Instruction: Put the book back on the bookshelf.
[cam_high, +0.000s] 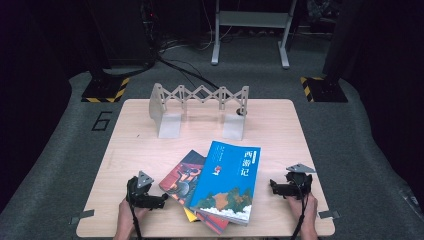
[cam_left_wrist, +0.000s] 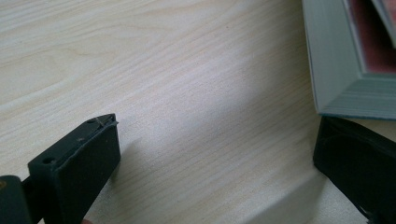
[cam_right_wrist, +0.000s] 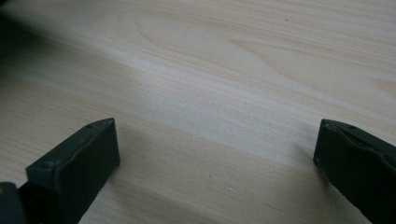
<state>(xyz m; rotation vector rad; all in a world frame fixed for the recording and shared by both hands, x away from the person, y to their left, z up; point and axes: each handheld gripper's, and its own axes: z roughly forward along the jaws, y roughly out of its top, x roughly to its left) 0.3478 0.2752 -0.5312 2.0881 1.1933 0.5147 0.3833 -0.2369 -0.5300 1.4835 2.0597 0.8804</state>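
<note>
Start of job, by the look of it. Stack of books, blue book (cam_high: 227, 181) on top, lying flat at table (cam_high: 135, 145) front centre, untouched. Expandable bookend rack (cam_high: 200, 107) at back, empty. Left gripper (cam_high: 161, 200) spread wide, just beside stack. Right gripper (cam_high: 272, 187) spread, empty, near stack's other side. Probably all shelving left.

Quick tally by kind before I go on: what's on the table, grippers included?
Books: 3: blue book on top, red illustrated book beneath, yellow book at the bottom, only an edge visible.
Expandable bookends: 1, bookend rack.
Grippers: 2: left gripper, right gripper.
Total: 6.
</note>
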